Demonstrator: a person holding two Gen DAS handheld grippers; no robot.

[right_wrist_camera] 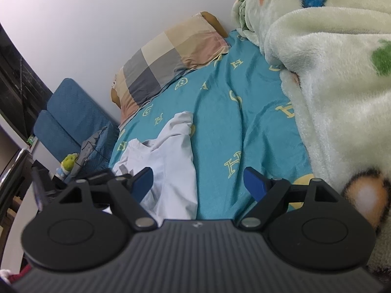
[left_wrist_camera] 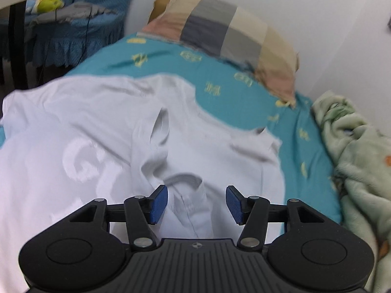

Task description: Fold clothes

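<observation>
Jaws, left: left gripper (left_wrist_camera: 197, 204) hangs wide apart over the collar (left_wrist_camera: 185, 183) of the white shirt (left_wrist_camera: 97, 127), holding nothing; whether the blue pads (left_wrist_camera: 160, 204) touch the cloth cannot be told.
Jaws, right: right gripper (right_wrist_camera: 198, 183) is also spread wide and empty, above the bed sheet (right_wrist_camera: 244, 127), with one edge of the white shirt (right_wrist_camera: 171, 171) lying under its left finger.
Shirt: spread rumpled on the teal sheet (left_wrist_camera: 220, 73), collar and placket nearest the left gripper, a pale printed logo (left_wrist_camera: 83, 163) to the left, a sleeve (right_wrist_camera: 180, 124) reaching toward the pillow.
Step in hand: probably picking grasp points before the first fold; no fold looks made yet.
How to do it well: pinch one layer at a shoulder seam, not the bunched collar; have the right gripper take the matching side; draw the wrinkles flat before turning a side inward.
Risk: jaws may catch the sheet along with the shirt.
Beside: fleece blanket (right_wrist_camera: 330, 73) heaped just right of the working area; keep the fold off it.
Far: checked pillow (left_wrist_camera: 220, 26) against the wall; blue chair (right_wrist_camera: 70, 119) off the bed.
</observation>
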